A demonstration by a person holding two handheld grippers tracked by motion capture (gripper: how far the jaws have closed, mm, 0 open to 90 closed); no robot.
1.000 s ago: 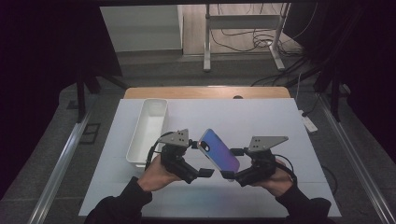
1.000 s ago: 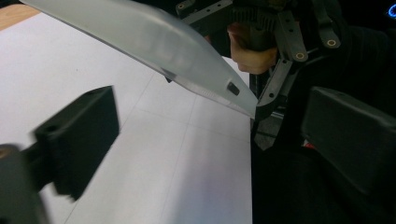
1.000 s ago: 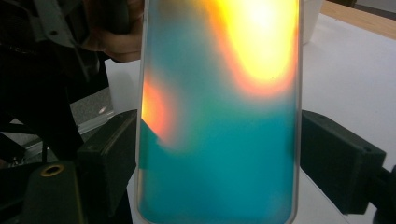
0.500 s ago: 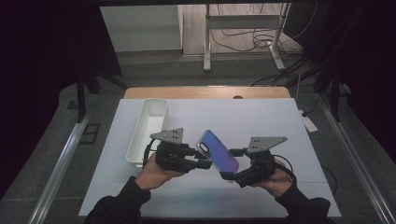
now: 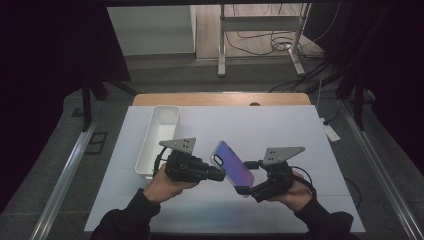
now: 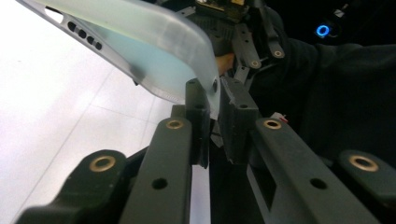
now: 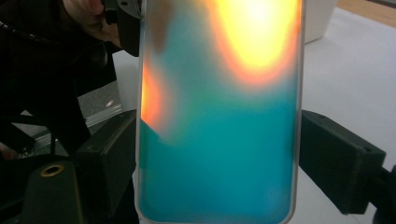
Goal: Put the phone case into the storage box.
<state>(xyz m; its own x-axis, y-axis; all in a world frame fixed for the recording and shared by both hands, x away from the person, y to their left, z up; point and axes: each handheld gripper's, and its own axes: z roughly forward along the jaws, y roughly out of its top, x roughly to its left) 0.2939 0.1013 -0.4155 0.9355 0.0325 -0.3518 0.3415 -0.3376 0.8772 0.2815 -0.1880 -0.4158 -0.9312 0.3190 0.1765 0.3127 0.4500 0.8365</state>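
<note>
High view, phone case [image 5: 232, 164] held tilted above white table [image 5: 300, 135], right tongs [image 5: 243, 176] gripping its two long sides, left tongs [image 5: 221, 175] just closing on its edge, white tray [image 5: 159, 137] nearby, no readable writing.

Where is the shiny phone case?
In the high view, the shiny purple-blue phone case is held above the white table between both grippers, right of the long white tray.

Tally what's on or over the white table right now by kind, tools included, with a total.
Phone case, iridescent blue-purple, held above the table: 1
White tray: 1
Tools: 2, the left tool shut on the case's edge, the right tool clamping its sides
Total: 4
</note>
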